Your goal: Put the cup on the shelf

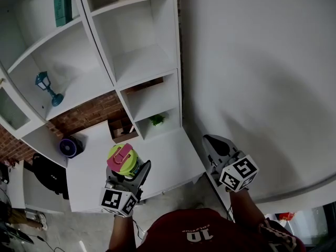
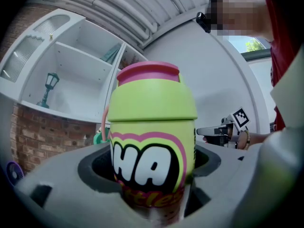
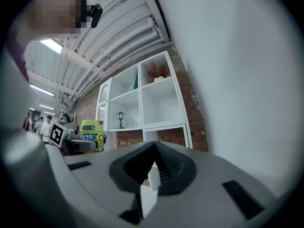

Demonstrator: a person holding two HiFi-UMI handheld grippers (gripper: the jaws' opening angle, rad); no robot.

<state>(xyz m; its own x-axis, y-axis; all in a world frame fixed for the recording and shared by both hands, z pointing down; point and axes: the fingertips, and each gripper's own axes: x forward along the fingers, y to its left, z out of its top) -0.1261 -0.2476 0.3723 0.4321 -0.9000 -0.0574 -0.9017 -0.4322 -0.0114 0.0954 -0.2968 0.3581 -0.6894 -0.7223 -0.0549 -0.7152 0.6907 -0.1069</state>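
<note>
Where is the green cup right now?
In the head view the cup is at lower left, clamped in the left gripper, over the white counter in front of the shelf unit, not yet on any shelf.

- The cup [image 1: 124, 159] is lime-green with a pink lid and a thin pink strap down one side. Its front carries big white letters outlined in black, ringed by a pink band.
- It stands upright, clamped low on its body between the jaws of the left gripper [image 1: 127, 173] — held off any surface.
- The shelf [image 1: 142, 62] is a tall white unit of open square and oblong compartments, set against a red brick wall [image 1: 89, 114].
- The cup is in front of the shelf's lower part and outside every compartment — not touching the shelf.
</note>
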